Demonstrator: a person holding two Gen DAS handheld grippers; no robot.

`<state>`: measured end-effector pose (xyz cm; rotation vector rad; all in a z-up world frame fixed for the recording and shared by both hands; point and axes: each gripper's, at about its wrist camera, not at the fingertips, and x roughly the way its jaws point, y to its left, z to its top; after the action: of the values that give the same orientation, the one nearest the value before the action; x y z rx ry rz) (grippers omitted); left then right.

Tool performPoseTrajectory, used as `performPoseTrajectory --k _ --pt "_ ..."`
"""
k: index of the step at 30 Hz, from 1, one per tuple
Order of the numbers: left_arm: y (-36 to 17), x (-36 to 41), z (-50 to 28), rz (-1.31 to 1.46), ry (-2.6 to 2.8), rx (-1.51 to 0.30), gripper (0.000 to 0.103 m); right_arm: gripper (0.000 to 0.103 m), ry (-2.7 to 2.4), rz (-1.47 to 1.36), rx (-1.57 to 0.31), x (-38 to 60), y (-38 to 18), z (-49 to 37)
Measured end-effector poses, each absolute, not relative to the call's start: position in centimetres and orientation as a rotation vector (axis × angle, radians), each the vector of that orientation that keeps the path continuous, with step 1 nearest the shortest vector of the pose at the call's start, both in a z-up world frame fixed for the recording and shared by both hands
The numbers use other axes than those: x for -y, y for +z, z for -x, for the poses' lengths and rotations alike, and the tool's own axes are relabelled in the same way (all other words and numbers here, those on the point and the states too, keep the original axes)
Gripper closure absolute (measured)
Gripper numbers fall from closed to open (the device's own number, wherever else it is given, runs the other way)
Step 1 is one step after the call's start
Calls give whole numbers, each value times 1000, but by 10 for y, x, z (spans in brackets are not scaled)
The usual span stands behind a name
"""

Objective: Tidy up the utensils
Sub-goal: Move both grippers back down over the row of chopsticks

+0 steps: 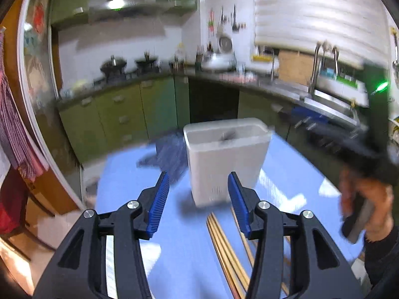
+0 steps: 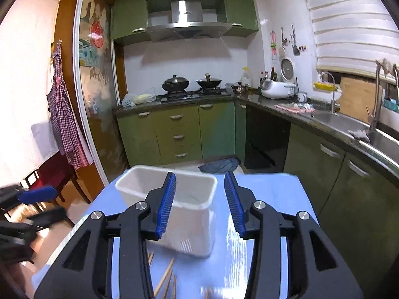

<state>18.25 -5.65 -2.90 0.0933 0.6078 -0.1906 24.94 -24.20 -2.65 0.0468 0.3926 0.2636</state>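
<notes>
Item: white plastic bin [image 1: 225,159], upright on blue table [image 1: 179,244], at 12 o'clock from both grippers. Wooden chopsticks [image 1: 224,246] lie loose on the table at 6 o'clock of the bin, ends showing under the right gripper too [image 2: 165,279]. Left gripper [image 1: 199,199]: jaws apart, nothing between the blue pads. Right gripper [image 2: 199,201]: jaws apart, empty, bin behind its left pad. Hand [image 1: 366,206] at 3 o'clock in left view. Green kitchen cabinets [image 2: 179,134] beyond
</notes>
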Motion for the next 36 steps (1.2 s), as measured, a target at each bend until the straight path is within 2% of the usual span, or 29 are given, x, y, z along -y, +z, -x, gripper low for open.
performPoseTrajectory --k 5,7,9,11,19,36 --pt "-75 65 -206 -93 -184 -858 58 62 260 -57 -512 264 -46 -217" --pt "-96 69 -217 -96 -177 -955 67 62 251 -63 -573 274 -60 -208" --pt "-111 71 -226 -80 -185 -1025 84 62 247 -76 -620 282 -71 -201" --pt "-125 71 -234 -64 -188 -1089 92 62 245 -85 -656 289 -82 -197" --pt "-158 82 -242 -76 -173 -1210 97 62 248 -160 -736 311 -116 -185" --pt "-165 93 -246 -83 -189 -1283 97 62 269 -173 -762 313 -111 -192"
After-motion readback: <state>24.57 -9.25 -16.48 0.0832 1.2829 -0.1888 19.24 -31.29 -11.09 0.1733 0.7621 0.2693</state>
